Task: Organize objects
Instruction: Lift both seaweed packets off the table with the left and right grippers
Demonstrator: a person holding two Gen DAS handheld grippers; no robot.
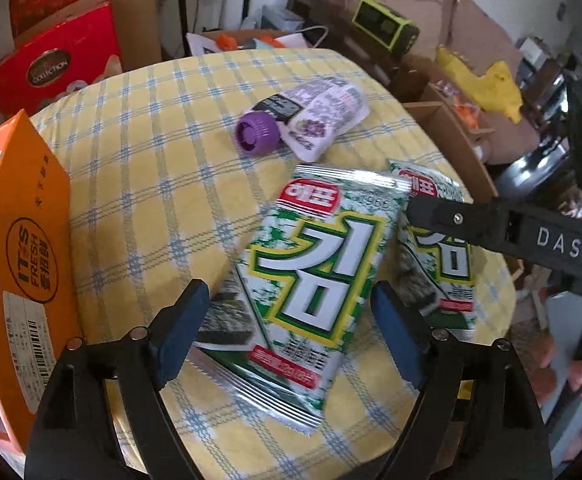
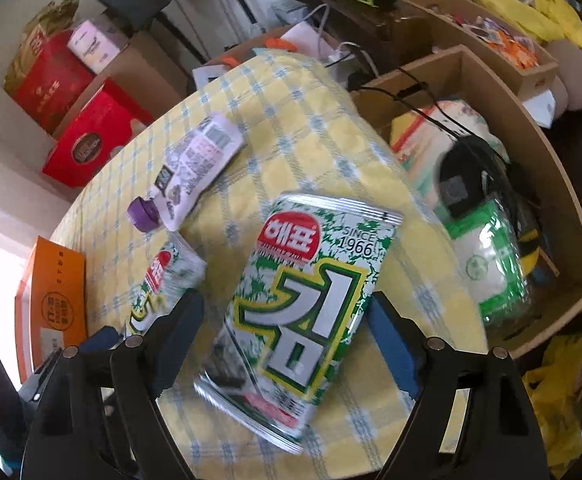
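Two green-and-white seaweed snack packs lie on the yellow checked tablecloth. My left gripper is open, its fingers either side of the near pack. The second pack lies to its right, partly under the right gripper's black finger. In the right wrist view, my right gripper is open around that second pack; the other pack lies to its left. A purple-capped drink pouch lies further back; it also shows in the right wrist view.
An orange box stands at the table's left edge. Red gift boxes sit behind on the left. An open cardboard box with bagged goods stands right of the table. A green radio sits at the back.
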